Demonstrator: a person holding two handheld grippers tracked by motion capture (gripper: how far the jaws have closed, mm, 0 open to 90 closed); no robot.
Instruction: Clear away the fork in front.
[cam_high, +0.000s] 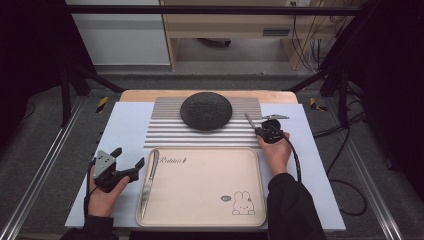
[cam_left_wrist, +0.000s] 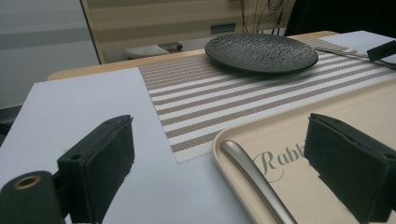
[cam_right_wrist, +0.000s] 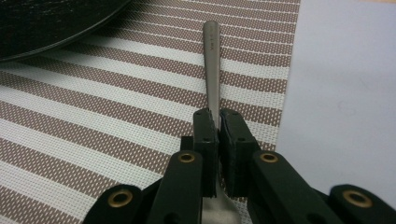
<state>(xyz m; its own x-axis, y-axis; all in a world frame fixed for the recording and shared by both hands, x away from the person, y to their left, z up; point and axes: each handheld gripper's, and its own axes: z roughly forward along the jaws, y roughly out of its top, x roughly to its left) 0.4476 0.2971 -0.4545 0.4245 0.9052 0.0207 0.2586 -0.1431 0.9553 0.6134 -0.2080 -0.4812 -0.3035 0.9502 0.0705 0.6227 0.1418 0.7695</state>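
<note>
Right claw (cam_right_wrist: 218, 135) clamps a spoon (cam_right_wrist: 212, 70) just right of the plate (cam_high: 206, 110); left claw (cam_high: 131, 162), well left of the plate, gapes empty.

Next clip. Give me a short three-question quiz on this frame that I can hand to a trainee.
1. True or false: the right gripper is shut on the handle of a metal utensil.
2. Where does the knife lie? A) on the black plate B) along the left edge of the beige tray C) on the bare blue mat
3. Fill in: the black plate rests on the ______ placemat.

Key
1. True; its jaws pinch the handle over the striped placemat, beside the plate.
2. B; it lies in the beige tray, close to the open left gripper.
3. Striped.
</note>
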